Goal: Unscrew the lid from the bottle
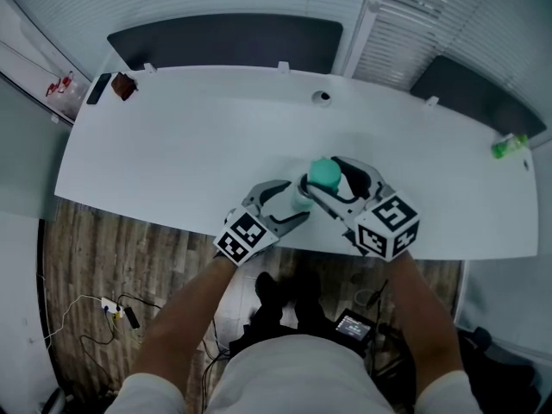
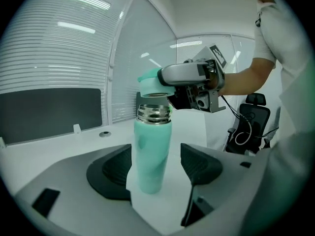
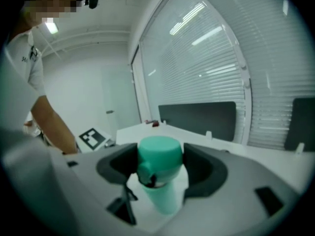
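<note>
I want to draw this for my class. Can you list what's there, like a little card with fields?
bottle: mint green, upright on the table, steel neck threads bare
lid: off, just above the neck
right gripper: jaws shut on the lid
left gripper: jaws around the bottle, a gap showing at one side

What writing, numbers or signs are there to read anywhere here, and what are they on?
No text can be read.
Left cube, right cube: black-and-white square patterns, no letters.
Sleeve: dark print, too blurred to read.
Green thing: too small to read.
Bottle, lid: no print shows.
</note>
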Demonstrator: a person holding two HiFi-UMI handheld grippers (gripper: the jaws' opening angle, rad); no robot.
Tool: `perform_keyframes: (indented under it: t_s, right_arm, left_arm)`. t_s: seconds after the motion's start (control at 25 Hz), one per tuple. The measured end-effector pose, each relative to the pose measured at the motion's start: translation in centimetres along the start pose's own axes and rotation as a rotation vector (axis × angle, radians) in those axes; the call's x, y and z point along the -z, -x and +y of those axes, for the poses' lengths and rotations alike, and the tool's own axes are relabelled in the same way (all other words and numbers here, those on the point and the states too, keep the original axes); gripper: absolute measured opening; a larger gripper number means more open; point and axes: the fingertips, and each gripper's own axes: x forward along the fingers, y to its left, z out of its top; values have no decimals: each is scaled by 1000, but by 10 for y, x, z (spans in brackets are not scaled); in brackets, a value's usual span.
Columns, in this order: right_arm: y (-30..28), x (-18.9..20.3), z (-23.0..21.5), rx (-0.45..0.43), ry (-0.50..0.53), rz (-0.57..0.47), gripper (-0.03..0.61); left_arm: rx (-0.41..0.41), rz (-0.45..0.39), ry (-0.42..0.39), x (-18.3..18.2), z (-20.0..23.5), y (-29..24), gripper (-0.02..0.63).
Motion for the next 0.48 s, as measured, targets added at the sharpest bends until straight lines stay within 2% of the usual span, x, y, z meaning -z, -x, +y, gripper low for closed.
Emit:
perform_keyframes:
  t_s: [0.24, 0.4, 0.48]
  right_arm:
    - [5, -4, 2, 5, -34, -26, 299]
    - [-8, 8, 5, 8, -51, 7, 295]
    - [-9, 10, 6, 14, -64, 8, 291]
  left_arm:
    - [-52, -47, 91, -4, 6, 20, 313]
    - [-78, -89, 155, -9, 10, 12, 313]
    - [-72, -102, 161, -15, 7, 7, 313]
